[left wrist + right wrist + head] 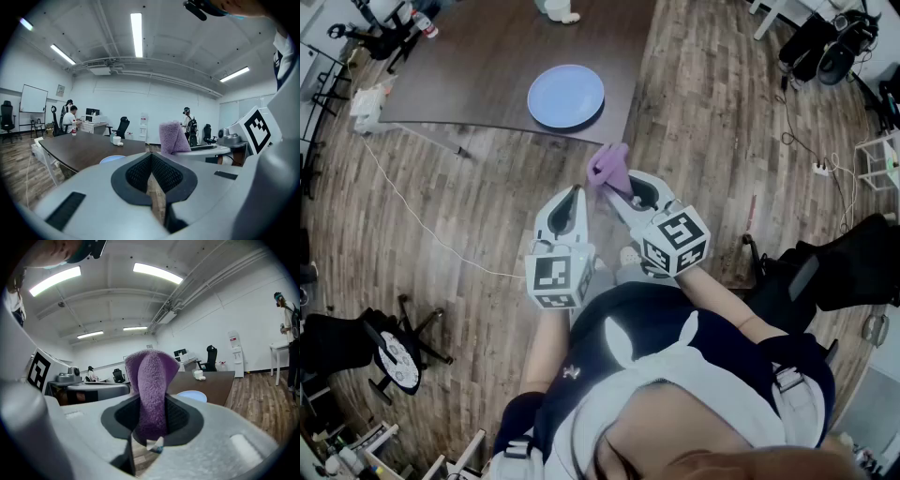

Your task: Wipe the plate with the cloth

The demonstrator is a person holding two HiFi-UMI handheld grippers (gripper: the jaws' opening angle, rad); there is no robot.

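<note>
A pale blue plate (566, 96) lies near the front corner of the dark brown table (487, 66); it also shows in the right gripper view as the plate (191, 395) beyond the jaws. A purple cloth (609, 167) stands folded and upright in my right gripper (612, 187), which is shut on it; the cloth (150, 390) fills the gap between the pads. My left gripper (576, 195) is beside it, to the left, shut with nothing in it. From the left gripper (151, 174) the cloth (172, 137) shows at the right. Both grippers hang over the wooden floor, short of the table.
A white cup (199, 375) and small items sit at the table's far end. A white cable (412, 216) runs over the floor at the left. Office chairs (825, 42) and a black stand (394, 352) are around. People (71, 121) sit at a far desk.
</note>
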